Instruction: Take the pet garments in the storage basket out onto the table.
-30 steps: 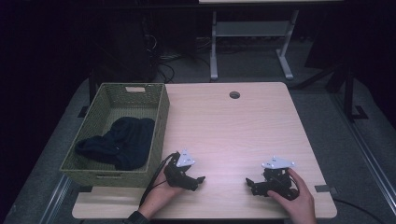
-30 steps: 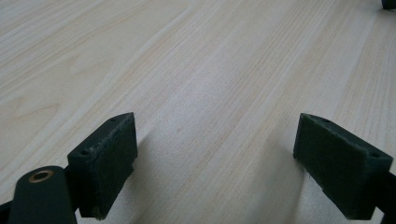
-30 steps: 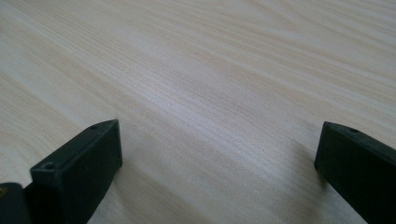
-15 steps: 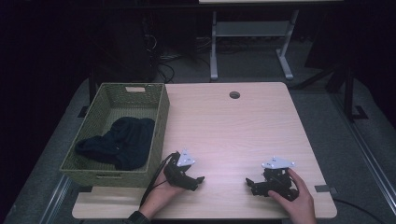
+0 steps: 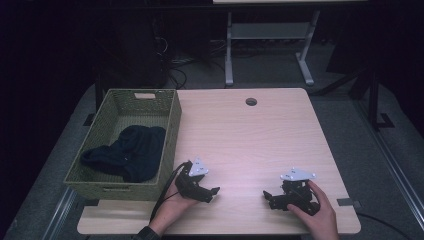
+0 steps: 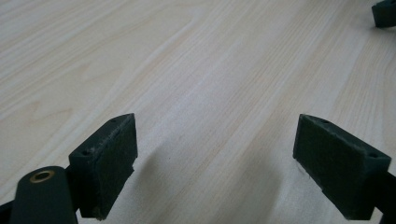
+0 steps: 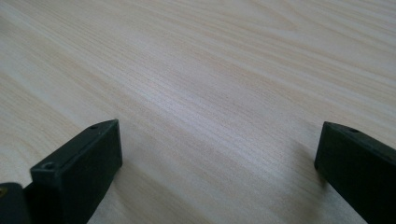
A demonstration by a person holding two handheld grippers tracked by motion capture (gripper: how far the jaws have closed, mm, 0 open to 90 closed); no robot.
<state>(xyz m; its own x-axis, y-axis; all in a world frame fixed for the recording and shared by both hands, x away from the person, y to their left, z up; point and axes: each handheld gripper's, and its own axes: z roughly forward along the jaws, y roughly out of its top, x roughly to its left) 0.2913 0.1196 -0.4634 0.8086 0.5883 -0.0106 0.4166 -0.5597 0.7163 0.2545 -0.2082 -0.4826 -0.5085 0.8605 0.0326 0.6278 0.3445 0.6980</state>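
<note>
My left gripper (image 5: 213,194) rests low on the pale wooden table (image 5: 250,140) near its front edge, held by a hand and pointing right. It is open, and the left gripper view has bare wood between its jaws (image 6: 215,154). My right gripper (image 5: 268,198) lies to the right of it, also in a hand, pointing left toward the other. It is open too, with nothing but tabletop in the gap (image 7: 219,158). A dark corner of the right gripper (image 6: 385,11) peeks in at the top right of the left gripper view.
A green woven basket (image 5: 171,125) stands on the table's left side with a dark garment (image 5: 130,152) bundled inside. A round cable hole (image 5: 251,102) sits near the far edge. Beyond the table stands a grey metal frame (image 5: 230,55) on a dark floor.
</note>
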